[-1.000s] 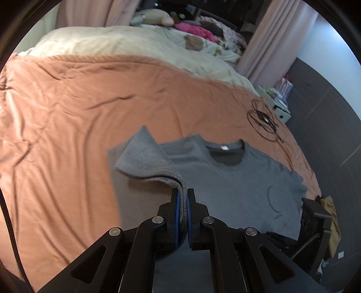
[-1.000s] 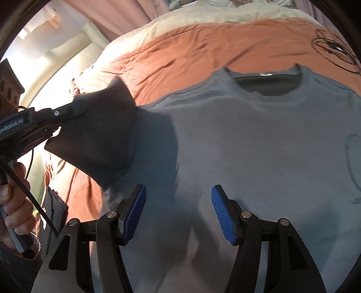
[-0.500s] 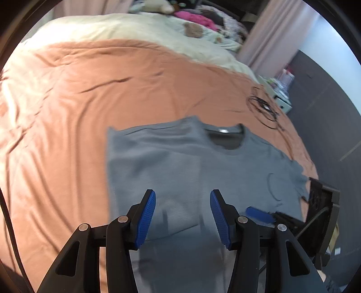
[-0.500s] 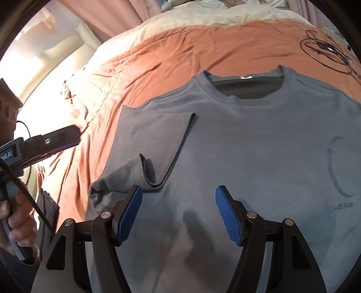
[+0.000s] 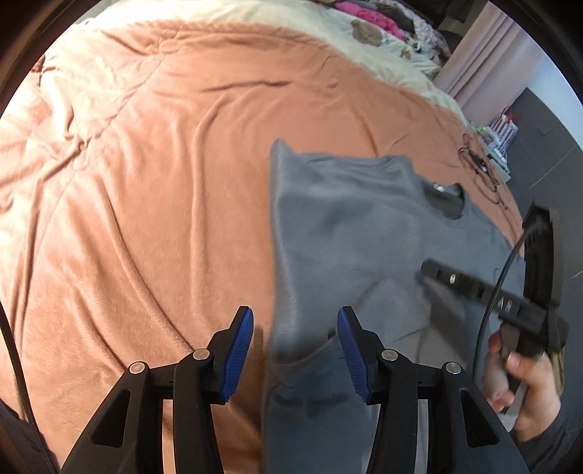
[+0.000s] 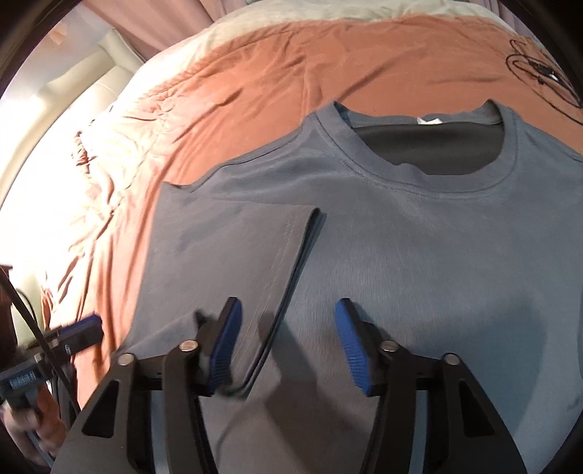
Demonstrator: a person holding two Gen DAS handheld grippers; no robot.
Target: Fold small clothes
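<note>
While we hold our two tools over the bed, the grey cotton T-shirt (image 6: 419,255) lies flat on the rumpled orange bed cover (image 5: 145,182). Its round neck hole points to the far end of the bed, toward the cream blanket (image 5: 255,14), and its bottom edge points back at us. So its long way runs from us to the far end. One short sleeve (image 6: 233,262) is folded in over the chest, and its dark edge runs in a line toward us.

Our left gripper (image 5: 294,350) hangs above the side edge of the shirt. Its blue pads are spread apart and pinch nothing; its jaws have just closed in a tiny bit. Our right gripper (image 6: 288,346) hangs over the folded sleeve edge. Its jaws have just been closing, but the pads are apart and do not press the cloth between them.

We see no boxes or baskets. A black loop of cable (image 6: 539,69) lies on the cover near the far corner.
</note>
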